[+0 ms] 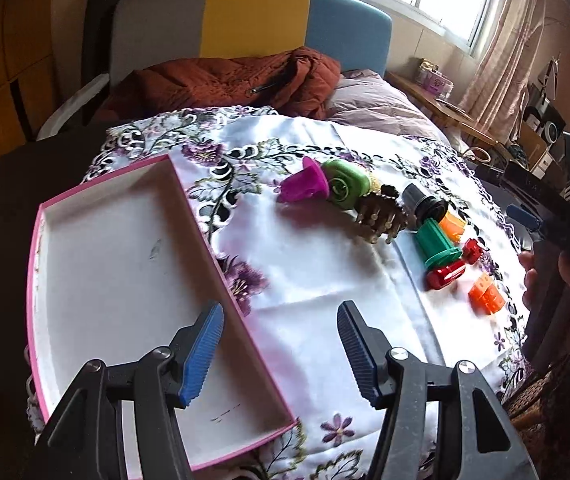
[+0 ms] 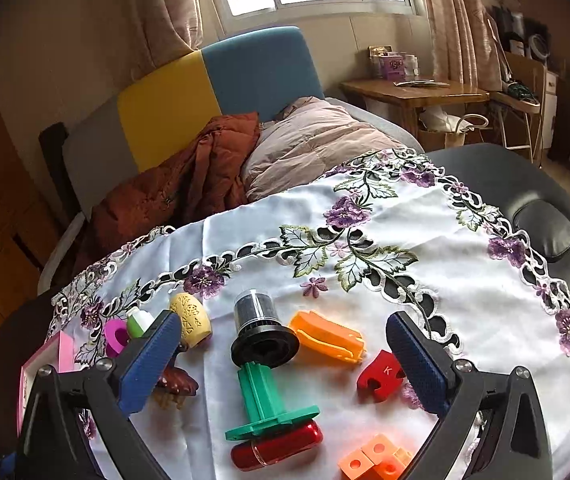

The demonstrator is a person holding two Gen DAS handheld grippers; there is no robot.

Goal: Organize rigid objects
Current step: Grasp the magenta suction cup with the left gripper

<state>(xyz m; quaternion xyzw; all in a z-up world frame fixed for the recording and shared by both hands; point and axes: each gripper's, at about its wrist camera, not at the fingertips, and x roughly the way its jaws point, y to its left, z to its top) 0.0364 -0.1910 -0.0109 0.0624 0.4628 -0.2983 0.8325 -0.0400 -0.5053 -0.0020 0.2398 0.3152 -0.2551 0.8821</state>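
Note:
A pink-rimmed white tray (image 1: 37,240) lies empty on the left of the embroidered cloth (image 1: 317,264). My left gripper (image 1: 281,350) is open and empty, over the tray's right edge. To its right lie a magenta cup (image 1: 305,180), a green piece (image 1: 345,184), a brown hair claw (image 1: 381,218), a black cap (image 1: 425,202) and a green spool (image 1: 437,244). My right gripper (image 2: 285,360) is open and empty above the green spool (image 2: 265,400), black cap (image 2: 263,336), red capsule (image 2: 277,446), orange clip (image 2: 329,338) and red block (image 2: 379,376).
Orange cubes (image 2: 377,458) lie at the near edge, a yellow patterned egg (image 2: 193,318) at the left. A bed with a rust jacket (image 2: 173,184) stands behind the table. A wooden desk (image 2: 413,94) stands at the far right.

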